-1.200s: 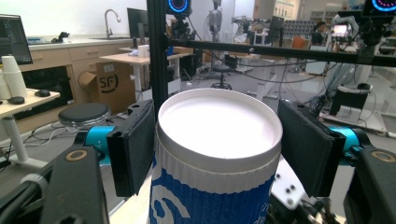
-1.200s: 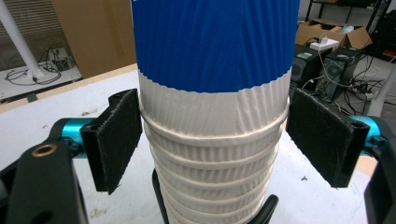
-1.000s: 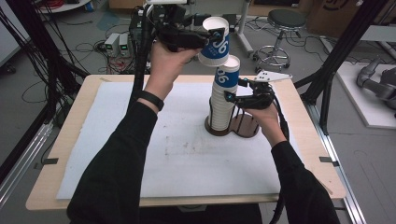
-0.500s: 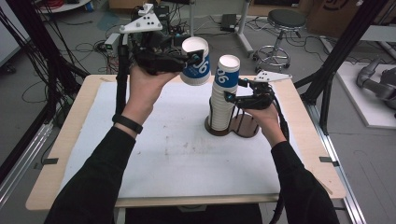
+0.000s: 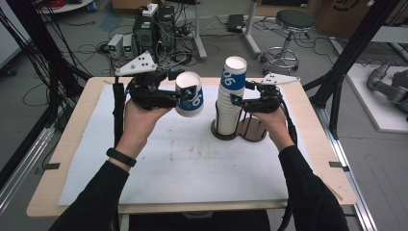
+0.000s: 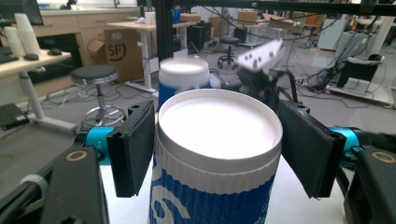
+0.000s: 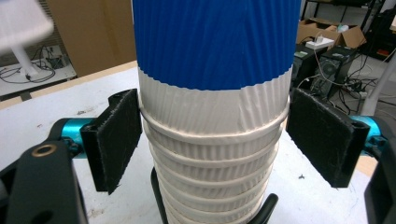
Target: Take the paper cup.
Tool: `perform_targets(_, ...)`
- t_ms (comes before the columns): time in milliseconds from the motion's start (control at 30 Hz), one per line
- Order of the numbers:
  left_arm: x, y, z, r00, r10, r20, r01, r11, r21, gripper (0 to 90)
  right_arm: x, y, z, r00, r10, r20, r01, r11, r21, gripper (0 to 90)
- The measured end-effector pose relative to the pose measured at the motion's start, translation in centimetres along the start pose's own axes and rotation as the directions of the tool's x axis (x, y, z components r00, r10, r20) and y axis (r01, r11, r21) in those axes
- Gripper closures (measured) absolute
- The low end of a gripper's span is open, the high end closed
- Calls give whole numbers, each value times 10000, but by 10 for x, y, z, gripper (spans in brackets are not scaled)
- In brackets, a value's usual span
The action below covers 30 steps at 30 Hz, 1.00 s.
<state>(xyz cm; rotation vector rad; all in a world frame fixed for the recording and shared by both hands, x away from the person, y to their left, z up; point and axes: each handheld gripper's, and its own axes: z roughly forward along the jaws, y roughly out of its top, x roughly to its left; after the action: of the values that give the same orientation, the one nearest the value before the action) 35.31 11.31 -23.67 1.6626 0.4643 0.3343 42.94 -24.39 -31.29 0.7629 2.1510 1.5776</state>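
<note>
A blue-and-white paper cup (image 5: 189, 97) hangs upright in the air with my left gripper (image 5: 187, 102) shut on it, left of the cup stack. In the left gripper view the cup (image 6: 215, 122) sits between both black pads (image 6: 134, 148) of the left gripper (image 6: 217, 150). A tall stack of like cups (image 5: 231, 94) stands in a dark round holder (image 5: 252, 133) on the table. My right gripper (image 5: 233, 100) is at the stack's middle. In the right gripper view the stack (image 7: 215, 56) is between the pads (image 7: 322, 140) of the right gripper (image 7: 215, 137), which touch a cup rim on both sides.
A white mat (image 5: 183, 168) covers the wooden table (image 5: 77, 125). Beyond the far edge are a stool (image 5: 293, 21), computer boxes (image 5: 144, 29) and cables on the floor. Black frame posts (image 5: 356, 48) rise at the right.
My left gripper has carried the single cup from just above the stack's top leftward and down, now beside the stack. The right gripper and stack have stayed put.
</note>
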Motion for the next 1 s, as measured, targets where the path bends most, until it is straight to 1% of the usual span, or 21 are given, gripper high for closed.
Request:
perform_targets(33,0,-6,-1,10000,-74,24,73,10000,39,300,0,0,0,10000,0,4,0,10000,13,188)
perform_targets(67,0,-6,-1,10000,-74,24,73,10000,39,300,0,0,0,10000,-12,13,12,10000,13,188)
perform_targets(100,0,-17,-3,9997,-227,39,227,9997,95,300,0,0,0,10000,0,24,0,10000,24,188)
perform_targets(167,0,-26,-5,9995,-323,20,323,9994,147,300,0,0,-1,10000,-27,32,27,10000,37,188)
perform_targets(200,0,-30,-6,9995,-301,-3,301,9994,180,300,0,0,-1,10000,-24,44,23,10000,39,189)
perform_targets(300,-2,-44,-8,9990,-449,67,447,9987,224,300,0,0,-1,10000,-26,53,26,10000,43,189)
perform_targets(467,-7,-63,-8,9996,-272,48,269,9982,542,300,1,0,0,10000,-40,64,40,10000,53,188)
perform_targets(533,-9,-70,-8,9993,-334,153,328,9986,406,300,1,0,0,10000,-43,73,43,10000,50,188)
perform_targets(700,-14,-87,-6,9992,-326,225,313,9979,561,300,2,0,0,9999,-41,97,40,10000,81,188)
perform_targets(767,-16,-94,-5,9992,-251,297,229,9972,711,300,1,0,0,9999,-68,103,67,9999,78,188)
perform_targets(800,-16,-94,-5,9992,-251,297,229,9972,711,300,1,0,-1,9999,-70,125,70,10000,68,188)
perform_targets(833,-18,-99,-5,9992,-257,315,234,9972,707,300,1,0,-1,9999,-66,108,65,10000,66,188)
perform_targets(967,-19,-108,-6,9990,-267,349,247,9981,562,300,1,0,-1,9999,-69,124,69,10000,67,188)
perform_targets(1000,-19,-109,-5,9990,-282,350,260,9977,628,300,1,0,-1,9999,-77,131,76,10000,60,188)
